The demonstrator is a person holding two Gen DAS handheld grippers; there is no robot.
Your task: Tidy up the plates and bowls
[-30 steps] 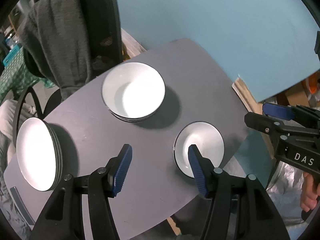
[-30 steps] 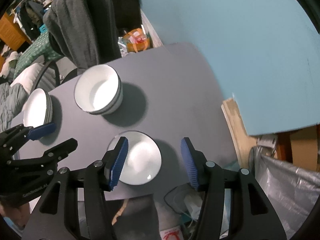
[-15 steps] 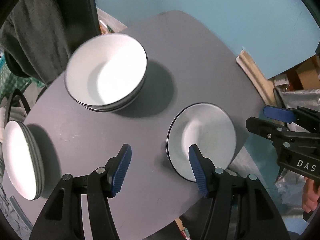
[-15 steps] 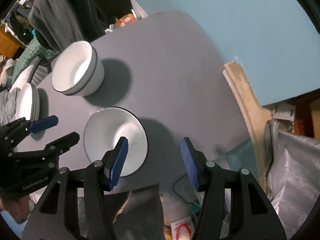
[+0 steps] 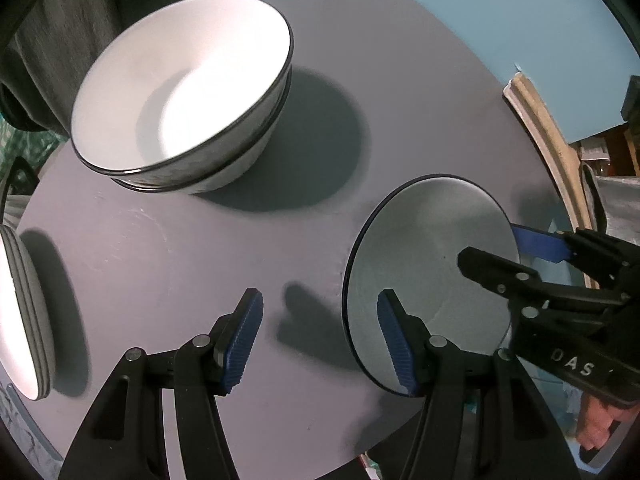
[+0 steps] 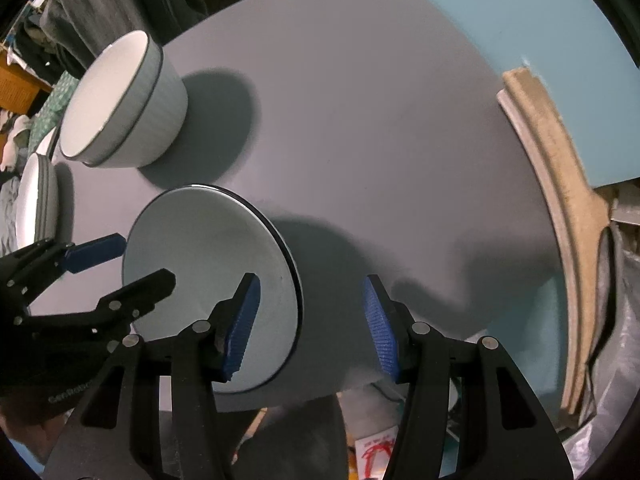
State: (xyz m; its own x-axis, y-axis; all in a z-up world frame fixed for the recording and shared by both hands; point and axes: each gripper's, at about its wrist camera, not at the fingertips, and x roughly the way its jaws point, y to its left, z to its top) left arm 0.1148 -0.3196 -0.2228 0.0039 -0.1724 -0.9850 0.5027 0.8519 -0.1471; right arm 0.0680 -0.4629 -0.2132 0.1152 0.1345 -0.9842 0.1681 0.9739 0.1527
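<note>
A small white plate with a dark rim (image 5: 424, 256) (image 6: 200, 256) lies alone near the front edge of the grey table (image 5: 192, 264) (image 6: 360, 120). My left gripper (image 5: 320, 344) is open, pointing down, and straddles the plate's left rim, one pad over the plate. My right gripper (image 6: 310, 328) is open too and straddles the opposite rim; it also shows as the right gripper (image 5: 516, 256) reaching in from the right. Neither pair of pads presses on the plate. A stack of white bowls (image 5: 180, 92) (image 6: 120, 104) stands further back. A stack of plates (image 5: 16, 312) (image 6: 36, 204) sits at the table's left end.
A chair draped with dark grey cloth (image 5: 60, 40) stands behind the bowls. A blue wall (image 5: 480, 20) and a pale wooden moulding (image 5: 540, 140) (image 6: 560, 208) run along the right. The table's front edge is close below the plate, with floor clutter (image 6: 372, 452) under it.
Both grippers have come down toward the table, so the small plate looks much larger. Each now has one finger over the plate's rim. The dishes have not moved.
</note>
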